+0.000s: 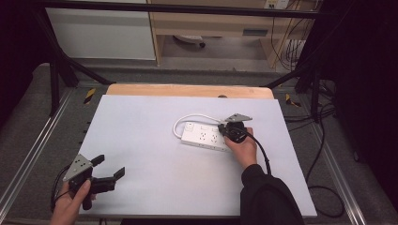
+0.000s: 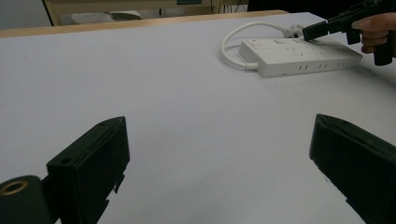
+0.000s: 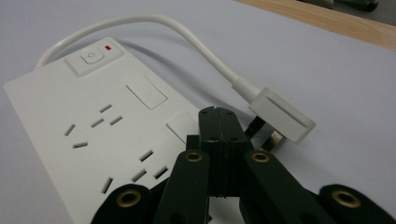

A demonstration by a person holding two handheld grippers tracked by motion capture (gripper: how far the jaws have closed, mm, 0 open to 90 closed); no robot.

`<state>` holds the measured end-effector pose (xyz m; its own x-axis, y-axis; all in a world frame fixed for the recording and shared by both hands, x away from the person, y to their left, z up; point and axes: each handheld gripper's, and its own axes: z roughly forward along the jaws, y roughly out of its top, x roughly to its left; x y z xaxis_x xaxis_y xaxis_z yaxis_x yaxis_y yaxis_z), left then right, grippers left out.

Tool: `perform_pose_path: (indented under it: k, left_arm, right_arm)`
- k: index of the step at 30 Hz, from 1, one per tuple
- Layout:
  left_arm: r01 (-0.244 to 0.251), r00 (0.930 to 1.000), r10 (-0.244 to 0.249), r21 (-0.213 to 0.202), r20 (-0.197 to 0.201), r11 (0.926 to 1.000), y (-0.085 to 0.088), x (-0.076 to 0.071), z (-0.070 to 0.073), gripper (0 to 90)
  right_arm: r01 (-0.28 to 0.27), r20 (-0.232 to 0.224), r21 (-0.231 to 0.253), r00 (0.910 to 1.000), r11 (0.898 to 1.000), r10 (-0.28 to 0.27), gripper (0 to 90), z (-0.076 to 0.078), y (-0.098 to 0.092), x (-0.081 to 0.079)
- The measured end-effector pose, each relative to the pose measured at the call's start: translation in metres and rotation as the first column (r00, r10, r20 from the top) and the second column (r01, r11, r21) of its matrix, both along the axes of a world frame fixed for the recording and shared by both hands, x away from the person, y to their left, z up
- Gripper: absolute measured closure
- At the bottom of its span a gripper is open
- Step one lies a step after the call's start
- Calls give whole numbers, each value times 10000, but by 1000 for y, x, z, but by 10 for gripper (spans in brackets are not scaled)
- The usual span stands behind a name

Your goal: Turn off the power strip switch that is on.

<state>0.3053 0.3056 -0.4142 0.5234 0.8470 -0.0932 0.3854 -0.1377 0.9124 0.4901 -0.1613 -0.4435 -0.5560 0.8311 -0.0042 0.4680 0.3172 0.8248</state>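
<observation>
A white power strip [image 1: 202,136] [image 3: 93,126] lies right of the table's centre, its switch [image 3: 92,57] showing a small red mark. Its white cable [image 1: 187,118] [image 3: 187,35] loops round to a flat white plug [image 3: 282,116], which lies on the table beside the strip with its prongs bare. My right gripper [image 1: 222,128] [image 3: 219,114] is shut with nothing between its jaws, its tips over the strip's top face close to the plug. My left gripper [image 1: 111,165] [image 2: 219,135] hangs open over the front left corner of the table, far from the strip [image 2: 299,56].
The white table top [image 1: 155,154] ends in a wooden strip [image 1: 187,90] at the far side. Black frame bars and loose cables [image 1: 324,154] run along the floor to the right. A cabinet [image 1: 101,33] stands behind.
</observation>
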Motion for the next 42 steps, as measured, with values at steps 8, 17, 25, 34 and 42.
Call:
perform_pose_path:
  k: [8,17,25,34,42]
  left_arm:
    - [17,10000,-17,-3,-1,10000,0,0,0,48]
    - [18,10000,-18,3,7,10000,0,0,0,48]
    - [12,10000,-12,7,10,10000,0,0,0,48]
    - [29,10000,-29,-1,9,10000,0,0,0,48]
    - [27,10000,-27,5,5,10000,0,0,0,48]
  right_arm:
    - [-33,0,2,10000,10000,33,900,0,0,0]
    - [-2,-43,4,10000,10000,2,900,0,1,0]
    - [29,-17,7,10000,10000,-29,900,0,2,0]
    - [-51,-1,67,10000,10000,51,900,0,9,0]
    - [5,-46,43,10000,10000,-4,900,1,8,1]
